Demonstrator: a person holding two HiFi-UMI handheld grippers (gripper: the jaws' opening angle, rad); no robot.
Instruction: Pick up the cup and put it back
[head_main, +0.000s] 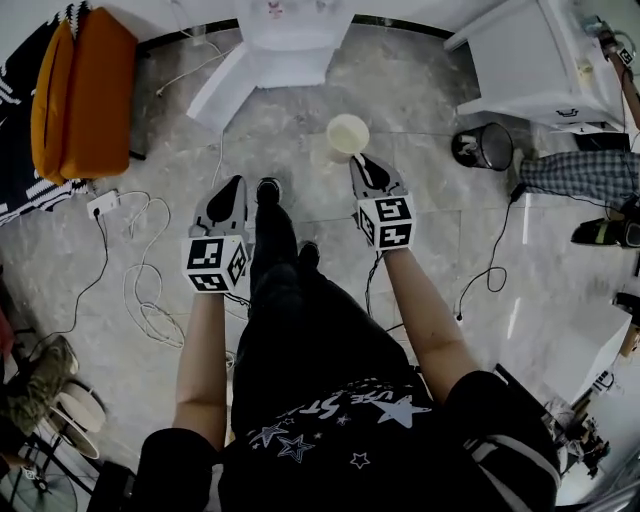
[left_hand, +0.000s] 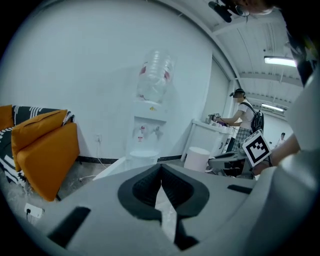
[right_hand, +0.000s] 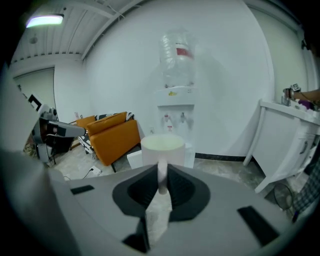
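Observation:
A white cup hangs in the air above the floor, held by its handle. My right gripper is shut on that handle. In the right gripper view the cup stands upright just past the jaws, and its handle is pinched between the pads. My left gripper is level with the right one, to the cup's left, and is shut with nothing in it. Its tips meet in the left gripper view, where the cup shows at the right.
A water dispenser stands against the wall ahead. An orange sofa is at the left, with a power strip and cables on the floor. To the right are a white cabinet and a dark bin. A person stands by the cabinet.

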